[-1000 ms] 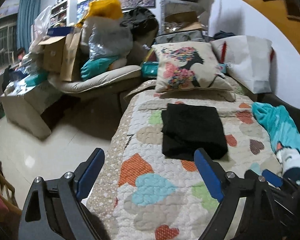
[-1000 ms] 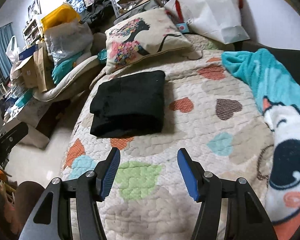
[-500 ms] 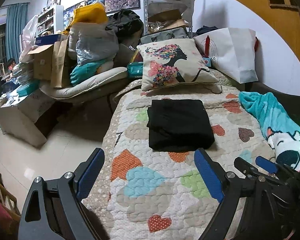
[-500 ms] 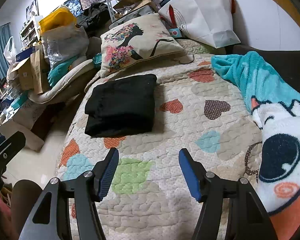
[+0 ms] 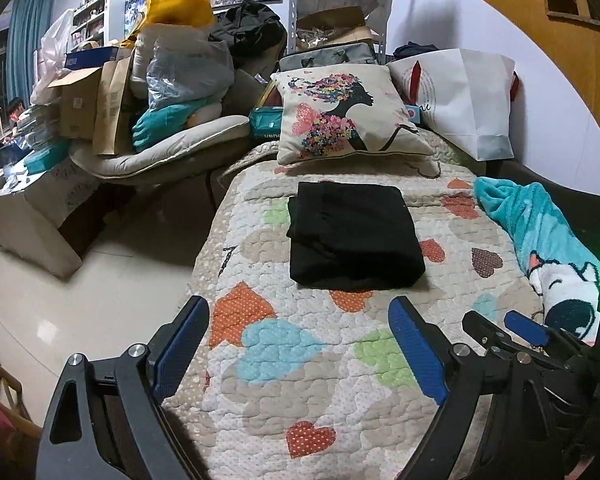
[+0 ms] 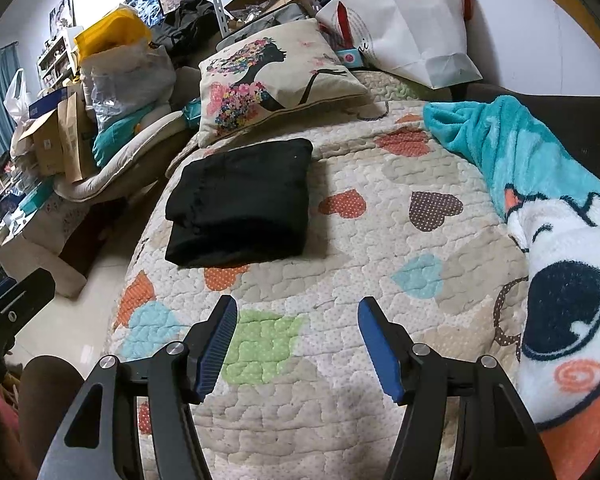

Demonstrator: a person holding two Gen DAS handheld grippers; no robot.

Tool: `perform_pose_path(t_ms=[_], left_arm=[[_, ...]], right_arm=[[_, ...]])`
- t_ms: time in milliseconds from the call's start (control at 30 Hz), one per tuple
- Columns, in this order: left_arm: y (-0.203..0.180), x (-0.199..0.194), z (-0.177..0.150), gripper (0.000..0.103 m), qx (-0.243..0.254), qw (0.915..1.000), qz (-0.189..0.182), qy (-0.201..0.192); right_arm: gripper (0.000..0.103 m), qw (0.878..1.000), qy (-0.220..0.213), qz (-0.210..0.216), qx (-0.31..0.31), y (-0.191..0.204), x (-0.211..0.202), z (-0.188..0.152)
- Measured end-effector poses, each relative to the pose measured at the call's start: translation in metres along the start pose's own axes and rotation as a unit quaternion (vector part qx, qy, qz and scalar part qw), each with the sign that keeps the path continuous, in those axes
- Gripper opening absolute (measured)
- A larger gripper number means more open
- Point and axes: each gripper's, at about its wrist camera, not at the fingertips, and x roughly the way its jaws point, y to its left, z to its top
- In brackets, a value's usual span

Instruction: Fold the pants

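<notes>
The black pants [image 5: 354, 236] lie folded into a neat rectangle on the heart-patterned quilt [image 5: 280, 360], toward its far half. They also show in the right wrist view [image 6: 240, 202]. My left gripper [image 5: 300, 346] is open and empty, held above the quilt's near part, well short of the pants. My right gripper [image 6: 296, 344] is open and empty too, over the quilt near its front; it also shows at the lower right of the left wrist view [image 5: 500, 326].
A printed pillow [image 5: 346, 116] and a white paper bag [image 5: 460, 100] sit behind the pants. A teal cartoon blanket [image 6: 540, 208] lies along the quilt's right side. Left of the bed is tiled floor [image 5: 80, 300] and a cluttered recliner [image 5: 172, 148] with boxes and bags.
Both grippers have drawn back from the folded pants, which now look smaller and farther away. The pants have not moved. Both grippers stay open.
</notes>
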Motion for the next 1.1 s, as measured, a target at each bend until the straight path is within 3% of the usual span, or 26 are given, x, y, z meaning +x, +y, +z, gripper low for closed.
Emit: perform_pose_path(t_ms=[567,900,1100], left_arm=[[0.003,0.0,-0.001,0.091,-0.006,1.0,-0.001,-0.007],[0.008,-0.009,0.005,0.095,-0.021,0.9984,0.041,-0.034],[0.012,-0.019,0.009,0.099,-0.032,0.9968,0.045,-0.057]], right_arm=[[0.069,1.0,0.0,-0.001,-0.001,0.001,0.001,-0.001],[0.069,1.0,0.002,-0.002,-0.002,0.002,0.002,-0.003],[0.069,1.0,0.002,-0.002,-0.002,0.003,0.002,-0.003]])
